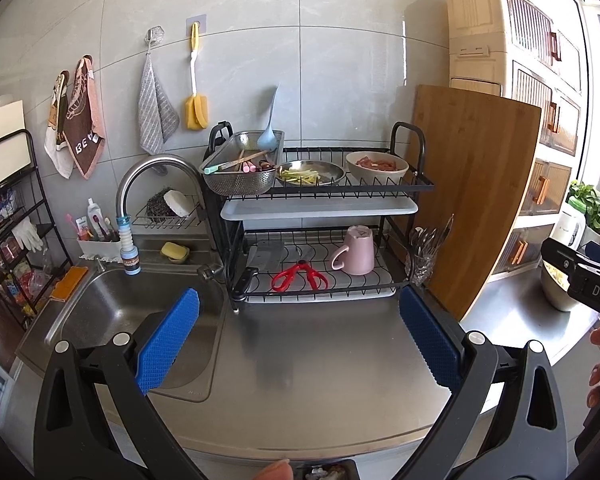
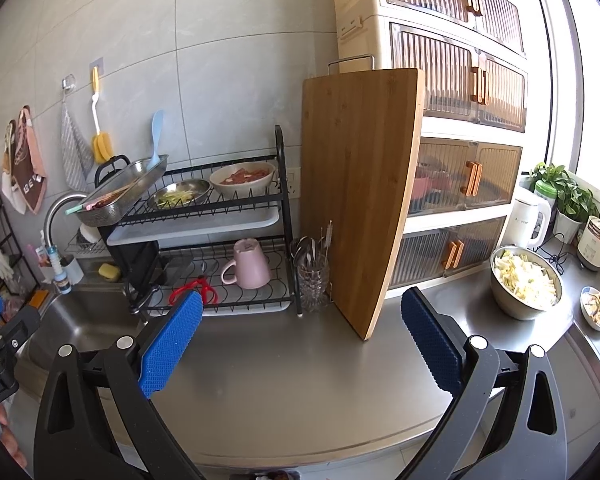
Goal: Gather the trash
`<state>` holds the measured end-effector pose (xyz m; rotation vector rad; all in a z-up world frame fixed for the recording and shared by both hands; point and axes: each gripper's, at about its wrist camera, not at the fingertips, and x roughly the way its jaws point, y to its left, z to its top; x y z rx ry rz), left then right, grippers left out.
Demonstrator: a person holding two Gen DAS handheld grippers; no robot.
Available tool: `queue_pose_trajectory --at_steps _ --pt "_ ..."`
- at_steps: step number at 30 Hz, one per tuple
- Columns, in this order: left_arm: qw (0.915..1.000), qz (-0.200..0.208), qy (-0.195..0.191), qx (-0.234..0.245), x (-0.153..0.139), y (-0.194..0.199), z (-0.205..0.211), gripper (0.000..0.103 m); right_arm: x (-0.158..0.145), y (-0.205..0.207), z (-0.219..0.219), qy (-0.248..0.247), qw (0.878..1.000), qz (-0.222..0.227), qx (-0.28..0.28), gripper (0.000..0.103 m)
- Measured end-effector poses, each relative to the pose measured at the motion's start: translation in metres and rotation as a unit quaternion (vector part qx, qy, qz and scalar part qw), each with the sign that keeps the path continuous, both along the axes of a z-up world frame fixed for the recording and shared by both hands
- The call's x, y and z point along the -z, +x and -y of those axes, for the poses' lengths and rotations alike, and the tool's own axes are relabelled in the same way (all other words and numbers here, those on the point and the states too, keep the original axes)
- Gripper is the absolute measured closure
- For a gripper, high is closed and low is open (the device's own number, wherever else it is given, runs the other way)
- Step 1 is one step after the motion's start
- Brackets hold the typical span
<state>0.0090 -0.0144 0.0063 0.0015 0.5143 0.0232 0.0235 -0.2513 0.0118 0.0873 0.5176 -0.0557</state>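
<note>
Trash is not clearly visible on the bare stainless-steel counter (image 1: pixel 320 360); something dark and blurred sits at its near edge. The left gripper (image 1: pixel 298 340) and right gripper (image 2: pixel 302 342) hover over the counter with jaws spread wide and empty, probably ready to grasp. The tall bamboo cutting board (image 2: pixel 360 200) leans upright beside the black two-tier dish rack (image 1: pixel 320 240), probably to dry.

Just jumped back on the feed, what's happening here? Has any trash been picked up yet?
Nothing is being handled at this moment. A person holds both grippers above the steel counter, and both the left gripper and the right gripper are open and empty. They face the dish rack with its pink mug and red scissors, beside the wooden cutting board. No obvious trash shows on the counter ahead, so collecting looks not yet started.
</note>
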Motion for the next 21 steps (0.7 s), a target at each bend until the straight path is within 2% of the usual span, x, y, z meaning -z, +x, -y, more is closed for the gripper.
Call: queue_pose_trajectory --at_steps 12,17,21 --pt "0.9998 -0.007 -0.018 -0.002 0.001 0.019 0.004 0.008 0.006 0.024 0.01 0.004 1.0 -0.015 -0.007 0.003" --pt "0.9991 -0.025 -0.034 -0.01 0.003 0.025 0.002 0.008 0.003 0.029 0.013 0.002 1.0 -0.016 -0.012 0.003" --pt "0.9994 -0.022 -0.021 -0.017 0.002 0.026 0.003 0.008 0.0 0.029 0.014 -0.001 1.0 -0.012 -0.014 0.003"
